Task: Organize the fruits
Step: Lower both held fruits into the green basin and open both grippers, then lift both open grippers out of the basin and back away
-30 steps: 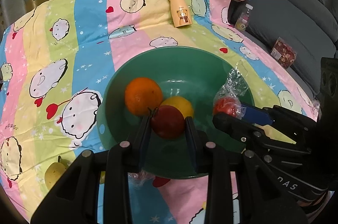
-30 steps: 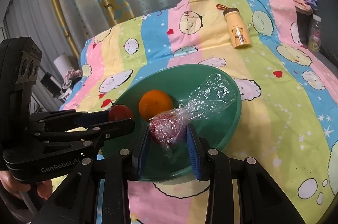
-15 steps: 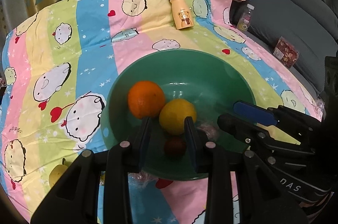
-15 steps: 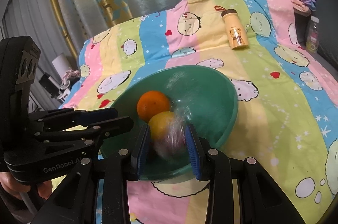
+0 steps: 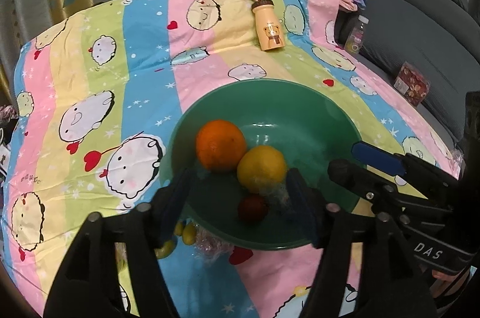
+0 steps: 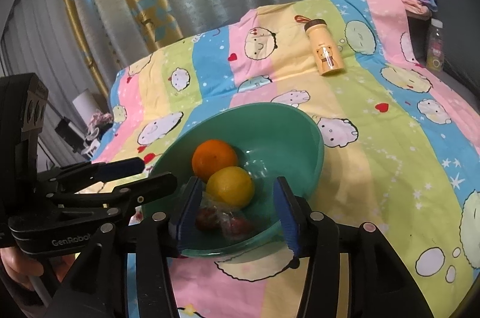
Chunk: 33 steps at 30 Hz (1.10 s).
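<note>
- The left gripper (image 5: pixel 240 195) is hovering over the near rim of the green bowl (image 5: pixel 300 96), its jaws having just been opening; they are standing wide, gripping nothing, with a small red fruit (image 5: pixel 252 207) lying loose in the bowl below the gap.
- The right gripper (image 6: pixel 235 213) is doing likewise: jaws just been opening, now apart and pressing on nothing, with a plastic-wrapped red fruit (image 6: pixel 237 223) resting in the bowl between them.
- An orange (image 5: pixel 220 144) and a lemon (image 5: pixel 261 168) are sitting in the bowl, touching each other.
- Lettering is showing: "DAS" on the right gripper's body in the left view, "GenRobot" on the left gripper's body in the right view.
- A yellow bottle (image 6: pixel 324 51) with a bear picture is lying on the cartoon-print sheet (image 5: pixel 90 78), well apart from the bowl.
</note>
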Motion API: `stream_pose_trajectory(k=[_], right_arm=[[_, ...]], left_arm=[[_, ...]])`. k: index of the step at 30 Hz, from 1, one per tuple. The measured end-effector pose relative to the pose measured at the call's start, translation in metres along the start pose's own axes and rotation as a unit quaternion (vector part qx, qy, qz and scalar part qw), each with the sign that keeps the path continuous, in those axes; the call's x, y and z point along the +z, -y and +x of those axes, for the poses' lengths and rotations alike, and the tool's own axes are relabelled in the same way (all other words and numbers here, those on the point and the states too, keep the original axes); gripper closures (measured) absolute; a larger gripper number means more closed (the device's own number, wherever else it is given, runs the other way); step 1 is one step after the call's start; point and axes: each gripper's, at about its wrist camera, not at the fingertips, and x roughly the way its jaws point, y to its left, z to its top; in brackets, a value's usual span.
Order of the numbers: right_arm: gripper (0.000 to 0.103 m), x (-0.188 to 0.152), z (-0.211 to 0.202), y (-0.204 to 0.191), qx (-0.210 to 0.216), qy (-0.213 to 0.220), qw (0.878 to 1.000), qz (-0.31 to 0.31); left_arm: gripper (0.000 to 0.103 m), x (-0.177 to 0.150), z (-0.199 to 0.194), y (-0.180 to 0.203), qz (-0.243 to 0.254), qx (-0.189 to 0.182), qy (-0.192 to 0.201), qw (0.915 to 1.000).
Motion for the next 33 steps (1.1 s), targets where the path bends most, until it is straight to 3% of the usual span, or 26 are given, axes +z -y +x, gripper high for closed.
stream_pose_trajectory(k=[3, 7, 11, 16, 18, 24, 30, 33], right_arm=[[0.046, -0.002, -0.006, 0.002, 0.01, 0.008, 1.0, 0.011], [0.042, -0.007, -0.016, 0.003, 0.024, 0.012, 0.999, 0.026], [0.036, -0.011, -0.026, 0.002, 0.035, 0.012, 0.999, 0.036], [0.034, -0.016, -0.04, -0.008, 0.039, 0.011, 0.999, 0.026], [0.034, -0.019, -0.044, -0.014, 0.043, 0.008, 0.999, 0.022], [0.033, -0.027, -0.055, -0.03, 0.04, -0.007, 0.999, 0.001], [0.033, -0.03, -0.066, -0.051, 0.047, -0.01, 0.999, -0.021], [0.033, -0.032, -0.071, -0.062, 0.053, -0.009, 0.998, -0.033]], left_arm=[[0.023, -0.002, -0.007, -0.004, -0.012, 0.0, 0.005, 0.9999], [0.022, -0.007, -0.018, -0.007, -0.022, 0.006, 0.008, 0.9997], [0.013, -0.014, -0.032, -0.01, -0.038, 0.004, 0.014, 0.9992], [0.01, -0.025, -0.049, -0.017, -0.066, -0.002, 0.017, 0.9977], [0.003, -0.032, -0.056, -0.024, -0.085, -0.009, 0.016, 0.9962], [0.001, -0.053, -0.082, -0.057, -0.161, -0.011, 0.026, 0.9865], [0.001, -0.077, -0.112, -0.092, -0.238, -0.04, 0.045, 0.9693], [0.001, -0.089, -0.128, -0.104, -0.259, -0.081, 0.069, 0.9599]])
